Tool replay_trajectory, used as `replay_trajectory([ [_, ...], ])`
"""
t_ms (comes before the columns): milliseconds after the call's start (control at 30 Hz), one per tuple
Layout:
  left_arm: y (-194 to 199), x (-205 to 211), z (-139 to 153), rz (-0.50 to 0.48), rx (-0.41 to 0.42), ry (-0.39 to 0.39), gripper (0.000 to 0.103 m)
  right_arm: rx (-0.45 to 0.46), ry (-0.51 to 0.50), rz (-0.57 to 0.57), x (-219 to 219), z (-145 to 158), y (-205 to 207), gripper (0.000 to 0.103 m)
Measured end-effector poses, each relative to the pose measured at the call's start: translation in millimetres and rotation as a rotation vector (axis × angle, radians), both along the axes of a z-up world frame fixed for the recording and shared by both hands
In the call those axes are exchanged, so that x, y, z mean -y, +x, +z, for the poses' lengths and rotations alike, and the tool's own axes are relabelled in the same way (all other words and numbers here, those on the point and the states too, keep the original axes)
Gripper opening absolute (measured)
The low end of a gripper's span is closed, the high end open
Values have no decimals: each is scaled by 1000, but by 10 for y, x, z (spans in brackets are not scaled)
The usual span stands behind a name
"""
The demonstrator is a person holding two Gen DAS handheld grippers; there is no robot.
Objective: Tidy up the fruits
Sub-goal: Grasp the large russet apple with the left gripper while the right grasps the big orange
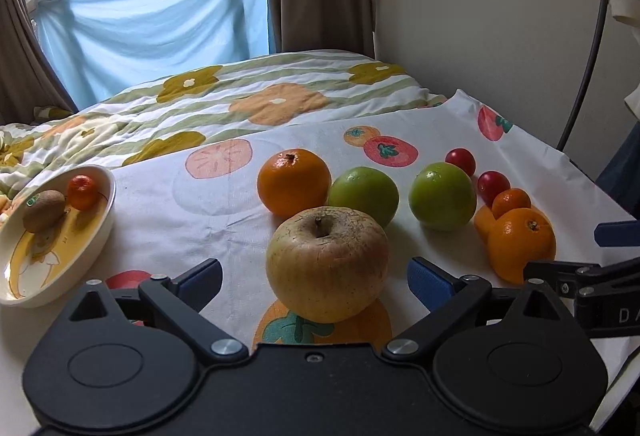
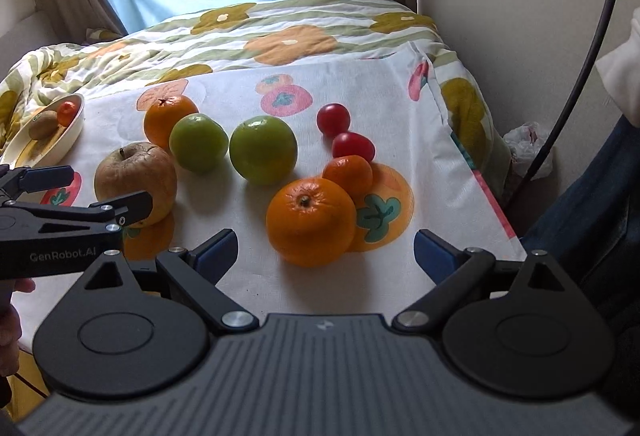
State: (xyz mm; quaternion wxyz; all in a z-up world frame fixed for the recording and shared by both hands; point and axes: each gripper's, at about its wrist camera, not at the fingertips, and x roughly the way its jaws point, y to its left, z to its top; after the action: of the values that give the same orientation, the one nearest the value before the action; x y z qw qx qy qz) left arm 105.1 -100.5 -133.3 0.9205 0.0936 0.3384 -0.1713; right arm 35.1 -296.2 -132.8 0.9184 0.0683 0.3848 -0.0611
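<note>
A wrinkled yellow-brown apple (image 1: 326, 264) (image 2: 136, 178) lies on the fruit-print cloth. My open left gripper (image 1: 316, 278) (image 2: 86, 192) has a finger on each side of it, not touching. A large orange (image 2: 310, 220) (image 1: 520, 244) sits just ahead of my open right gripper (image 2: 326, 254) (image 1: 572, 250), with nothing held. At the left, a cream bowl (image 1: 100, 220) (image 2: 70, 140) holds a kiwi (image 1: 43, 210) and a small mandarin (image 1: 82, 192).
Behind the apple stand another orange (image 1: 293, 182) and two green apples (image 1: 364, 196) (image 1: 442, 196). Two cherry tomatoes (image 2: 333, 119) (image 2: 353, 146) and a small mandarin (image 2: 347, 174) lie beyond the large orange. A rumpled quilt (image 1: 240, 92) lies behind. The cloth edge (image 2: 472, 172) drops off on the right.
</note>
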Motion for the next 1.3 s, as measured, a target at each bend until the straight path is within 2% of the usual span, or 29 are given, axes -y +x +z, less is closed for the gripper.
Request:
replay_trajectory([
  [300,160,60,-124,3,-42,11,94,-2,3,-2,-27,-64,32,103],
  [433,210,48,-144,-2,-70,-23,80,-7,2,-6,-21,-77,52,103],
  [700,175,60,-130,-12,-72,-11,79,-8,14,-7,11,-88,112,101],
  [1000,74,-16,-126,-9,-69,11,79,-22,10,13,-36,-130,253,84],
  [1167,23,-59,-124,-11,-69,17,79,-25,5,18,-52,-151,298,84],
  [1300,-3,-86,-118,-4,-72,18,79,-39,4,21,-52,-174,337,76],
])
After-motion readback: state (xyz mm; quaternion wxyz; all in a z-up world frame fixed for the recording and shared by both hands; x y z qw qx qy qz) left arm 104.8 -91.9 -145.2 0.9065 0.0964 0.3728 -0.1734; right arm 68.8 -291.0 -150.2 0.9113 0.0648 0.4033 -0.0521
